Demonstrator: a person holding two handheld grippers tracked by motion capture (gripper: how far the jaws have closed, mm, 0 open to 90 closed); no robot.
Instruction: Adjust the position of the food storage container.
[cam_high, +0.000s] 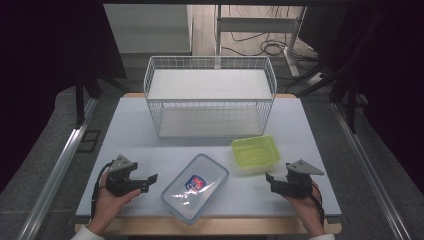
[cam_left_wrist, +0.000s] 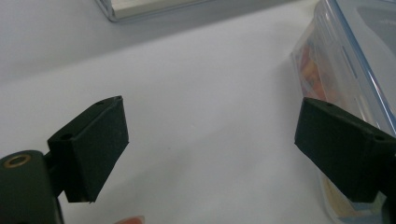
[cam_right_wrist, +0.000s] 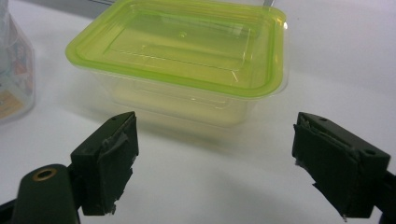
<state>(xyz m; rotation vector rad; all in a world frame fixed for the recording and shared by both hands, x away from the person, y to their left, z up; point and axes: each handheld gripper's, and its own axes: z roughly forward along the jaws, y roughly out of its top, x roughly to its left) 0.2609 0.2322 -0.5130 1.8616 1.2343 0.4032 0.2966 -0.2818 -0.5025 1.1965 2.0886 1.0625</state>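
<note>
In the high view, the left gripper rests near the table's near-left edge, jaws spread and empty, pointing right at the clear lidded box, which lies just beside it with its long axis running from near-left to far-right. The right gripper, also spread and empty, sits at the near right, with the green container just beyond it, to its far left. Behind both stands a white wire basket. In the left gripper view, the clear lidded box flanks the right jaw, apart from the pads. In the right gripper view, the green container lies straight ahead, centred between the open jaws, so this hand is likely nearer for it.
</note>
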